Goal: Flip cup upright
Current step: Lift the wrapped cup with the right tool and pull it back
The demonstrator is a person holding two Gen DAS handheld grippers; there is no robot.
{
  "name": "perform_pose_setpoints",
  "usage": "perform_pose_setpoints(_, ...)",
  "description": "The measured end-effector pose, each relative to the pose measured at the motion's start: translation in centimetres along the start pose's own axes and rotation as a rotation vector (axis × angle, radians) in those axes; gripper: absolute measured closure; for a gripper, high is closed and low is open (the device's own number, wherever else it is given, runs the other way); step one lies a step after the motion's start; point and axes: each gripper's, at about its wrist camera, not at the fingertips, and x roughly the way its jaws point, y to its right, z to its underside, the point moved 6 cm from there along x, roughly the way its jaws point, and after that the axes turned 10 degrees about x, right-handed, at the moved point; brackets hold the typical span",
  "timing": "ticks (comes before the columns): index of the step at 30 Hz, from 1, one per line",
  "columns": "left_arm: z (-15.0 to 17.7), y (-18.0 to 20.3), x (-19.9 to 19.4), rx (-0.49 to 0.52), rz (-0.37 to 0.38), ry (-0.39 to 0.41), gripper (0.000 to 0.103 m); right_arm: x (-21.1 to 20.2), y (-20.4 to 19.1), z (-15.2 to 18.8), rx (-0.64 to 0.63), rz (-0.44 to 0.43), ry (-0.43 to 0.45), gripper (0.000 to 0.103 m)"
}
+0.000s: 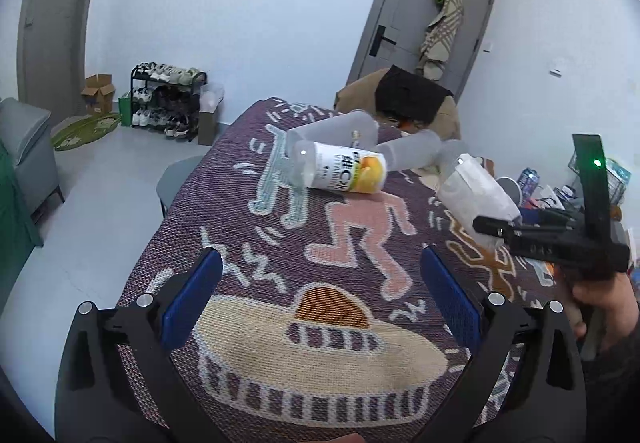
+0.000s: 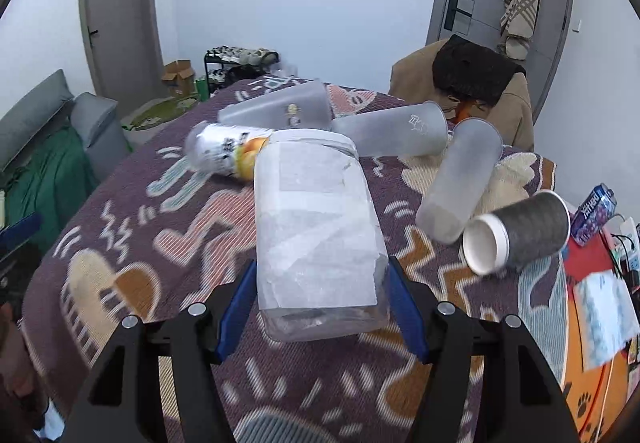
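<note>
My right gripper is shut on a clear plastic cup with torn white label, held tilted above the patterned tablecloth, its mouth pointing away. The same cup shows in the left wrist view, clamped by the right gripper at the right. My left gripper is open and empty over the near part of the table. Other cups lie on their sides: a printed orange-label cup, three frosted cups, and a grey-sleeved paper cup.
The patterned cloth covers the table. A chair draped with a brown coat stands behind the table. Clutter and cables lie at the right edge. A grey sofa and shoe rack stand at the left.
</note>
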Motion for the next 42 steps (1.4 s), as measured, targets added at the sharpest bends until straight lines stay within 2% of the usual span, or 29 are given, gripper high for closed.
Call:
perform_pose_setpoints(6, 0.2, 1.4, -0.3, 0.027, 0.033, -0.015, 0.005, -2.5, -1.1, 3.5, -0.013, -0.009, -0.008, 0.040)
perform_pose_setpoints(16, 0.4, 2.8, -0.2, 0.063, 0.074, -0.037, 0.005, -4.6, -0.4, 8.2, 0.109, -0.031, -0.027, 0.040)
perform_pose_setpoints(22, 1.0, 3.8, 0.1, 0.087, 0.108, -0.069, 0.005, -5.2, -0.1, 10.6, 0.150, -0.033, -0.037, 0.039)
perform_pose_setpoints(30, 1.9, 5.1, 0.8, 0.105, 0.138, -0.107, 0.005, -3.9, 1.1, 13.6, 0.180, 0.018, -0.080, 0.039)
perform_pose_setpoints(31, 2.0, 5.5, 1.0, 0.111, 0.144, -0.113, 0.005, -3.6, 1.2, 14.0, 0.178, 0.024, -0.087, 0.036)
perform_pose_setpoints(33, 2.0, 6.0, 1.1, 0.120, 0.156, -0.120, 0.005, -3.5, 1.3, 14.3, 0.176, 0.023, -0.095, 0.022)
perform_pose_setpoints(34, 2.0, 6.3, 1.1, 0.122, 0.162, -0.122, 0.005, -3.9, 1.5, 14.4, 0.181, 0.020, -0.079, 0.012)
perform_pose_setpoints(35, 1.9, 6.6, 1.1, 0.124, 0.171, -0.126, 0.005, -4.5, 1.6, 14.2, 0.186, 0.011, -0.056, 0.007)
perform_pose_setpoints(42, 1.8, 8.8, 2.0, 0.104, 0.255, -0.163, 0.005, -7.0, 3.8, 13.9, 0.261, -0.037, 0.000, 0.008)
